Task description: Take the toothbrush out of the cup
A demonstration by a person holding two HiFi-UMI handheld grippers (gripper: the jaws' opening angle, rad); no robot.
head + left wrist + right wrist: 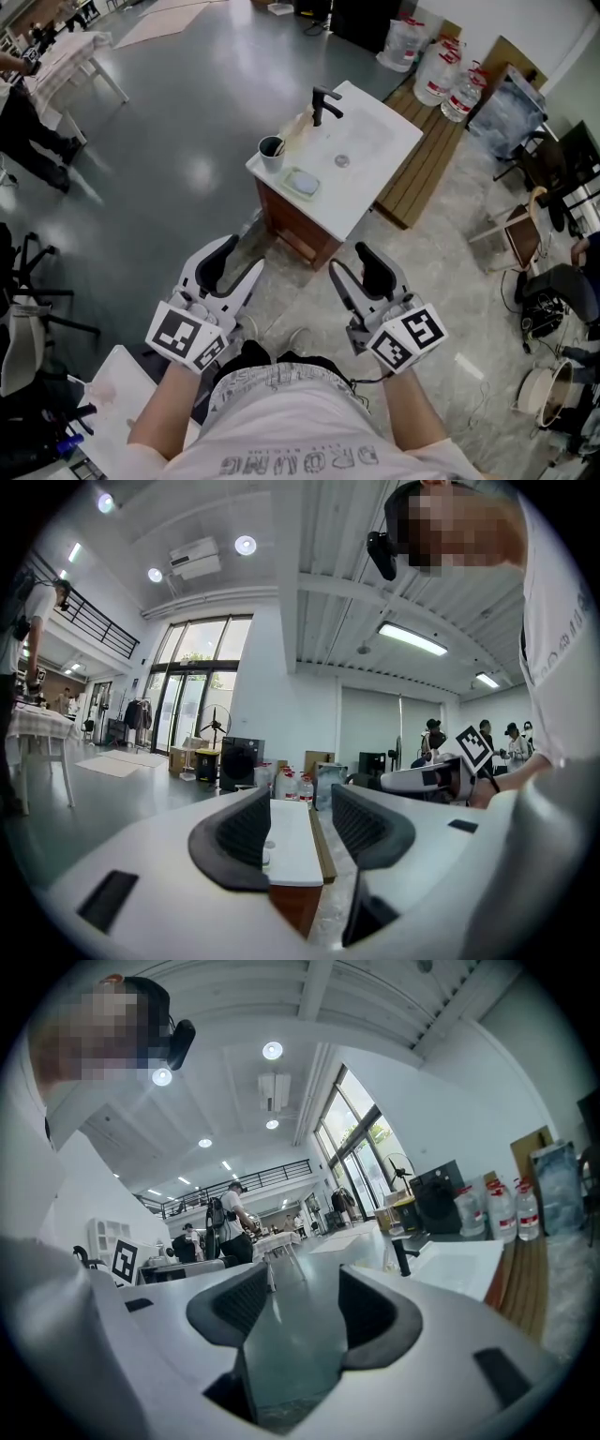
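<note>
A white cup (272, 150) stands on the front left corner of the white sink top (370, 178), beside a black faucet (323, 103) and a green soap dish (303, 183). The toothbrush is too small to make out. Both grippers hang short of the cabinet, over the floor. My left gripper (239, 261) is open with nothing between its jaws; in the left gripper view (298, 827) the sink top (292, 850) shows through the gap. My right gripper (349, 262) is also open and empty; in the right gripper view (295, 1302) the faucet (403, 1255) lies to the right.
The sink cabinet's wooden front (295, 225) faces me. A wooden platform (427, 159) and several water bottles (441, 70) lie behind it. Chairs and cables (539, 272) crowd the right side. A white table (80, 56) and a person (28, 131) are at the far left.
</note>
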